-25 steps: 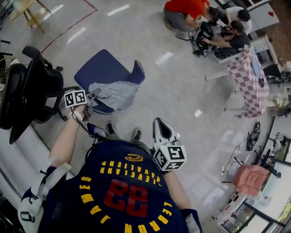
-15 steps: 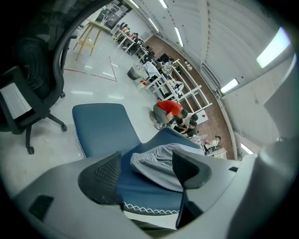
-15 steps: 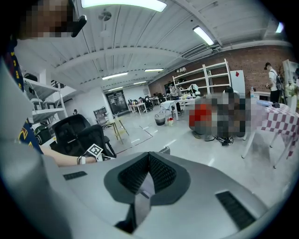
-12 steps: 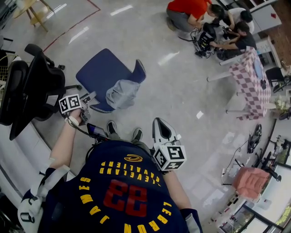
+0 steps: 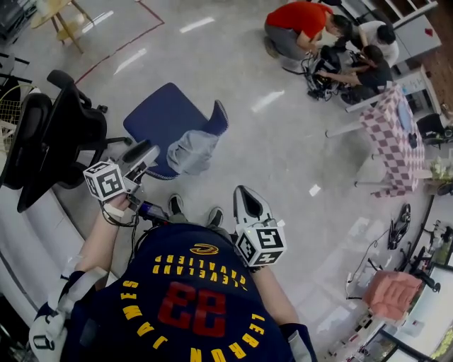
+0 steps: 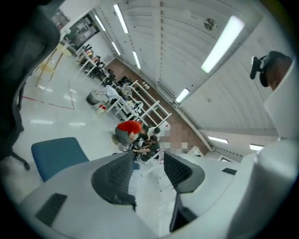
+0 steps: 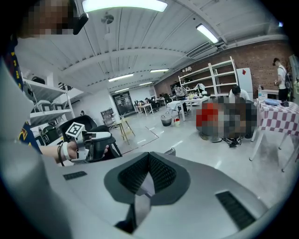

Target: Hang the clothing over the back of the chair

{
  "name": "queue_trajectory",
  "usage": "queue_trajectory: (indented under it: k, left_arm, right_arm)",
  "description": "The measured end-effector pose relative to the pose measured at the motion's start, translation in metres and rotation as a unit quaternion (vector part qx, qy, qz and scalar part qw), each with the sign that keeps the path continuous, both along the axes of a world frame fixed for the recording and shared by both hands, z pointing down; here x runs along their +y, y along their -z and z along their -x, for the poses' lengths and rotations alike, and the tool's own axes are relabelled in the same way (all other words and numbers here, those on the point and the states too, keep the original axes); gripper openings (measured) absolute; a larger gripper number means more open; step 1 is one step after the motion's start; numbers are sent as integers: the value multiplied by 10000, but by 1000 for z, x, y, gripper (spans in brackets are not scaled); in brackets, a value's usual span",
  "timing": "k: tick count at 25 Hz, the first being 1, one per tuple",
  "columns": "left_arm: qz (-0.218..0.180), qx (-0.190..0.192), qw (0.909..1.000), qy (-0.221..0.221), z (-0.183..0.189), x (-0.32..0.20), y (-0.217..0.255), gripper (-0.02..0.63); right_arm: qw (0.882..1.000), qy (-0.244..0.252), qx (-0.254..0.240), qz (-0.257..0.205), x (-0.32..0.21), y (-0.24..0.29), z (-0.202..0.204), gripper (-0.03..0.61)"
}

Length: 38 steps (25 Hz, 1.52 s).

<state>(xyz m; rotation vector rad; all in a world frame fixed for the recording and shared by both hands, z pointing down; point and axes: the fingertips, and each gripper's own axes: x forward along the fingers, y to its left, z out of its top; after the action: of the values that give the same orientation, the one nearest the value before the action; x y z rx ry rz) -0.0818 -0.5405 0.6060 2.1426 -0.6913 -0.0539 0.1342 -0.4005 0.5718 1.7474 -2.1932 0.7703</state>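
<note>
A blue chair (image 5: 164, 116) stands on the pale floor ahead of me, its low backrest (image 5: 218, 117) at its right. The grey clothing (image 5: 190, 150) lies bunched on the seat's near edge, beside the backrest. My left gripper (image 5: 145, 155) is raised to the left of the clothing and apart from it. Its jaws are closing with nothing between them (image 6: 147, 161), and the blue chair (image 6: 58, 156) shows beyond its left jaw. My right gripper (image 5: 245, 199) hangs in front of my body, its pads meeting at the tips (image 7: 149, 158) on nothing.
A black office chair (image 5: 56, 141) stands close on the left. Several people (image 5: 315, 32) crouch over equipment at the far right, next to a checkered table (image 5: 393, 131). A pink-seated chair (image 5: 389, 283) is at the lower right, and a wooden stool (image 5: 60, 14) at the far left.
The left gripper was at the clothing's left edge. It has let go and risen clear. The clothing, spread wider before, now lies bunched toward the backrest. The right gripper has stayed put.
</note>
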Motion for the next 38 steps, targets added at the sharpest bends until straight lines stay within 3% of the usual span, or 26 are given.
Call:
queue_trajectory:
  k: [4, 8, 14, 28, 38]
  left_arm:
    - [-790, 42, 9957, -480, -32, 33, 66, 87]
    - [-1114, 391, 9896, -822, -69, 71, 112, 8]
    - [-1543, 25, 9834, -958, -104, 101, 132, 3]
    - [-1606, -128, 9830, -881, -131, 110, 134, 3]
    - [-1462, -92, 9863, -764, -130, 113, 128, 3]
  right_arm:
    - [9999, 93, -32, -121, -3, 5, 2, 8]
    - [9994, 194, -21, -294, -3, 16, -4, 8]
    - [9967, 491, -13, -648, -6, 35, -5, 8]
    - [9884, 873, 151, -1230, -7, 62, -15, 8]
    - [9865, 1062, 130, -1242, -7, 62, -12, 8]
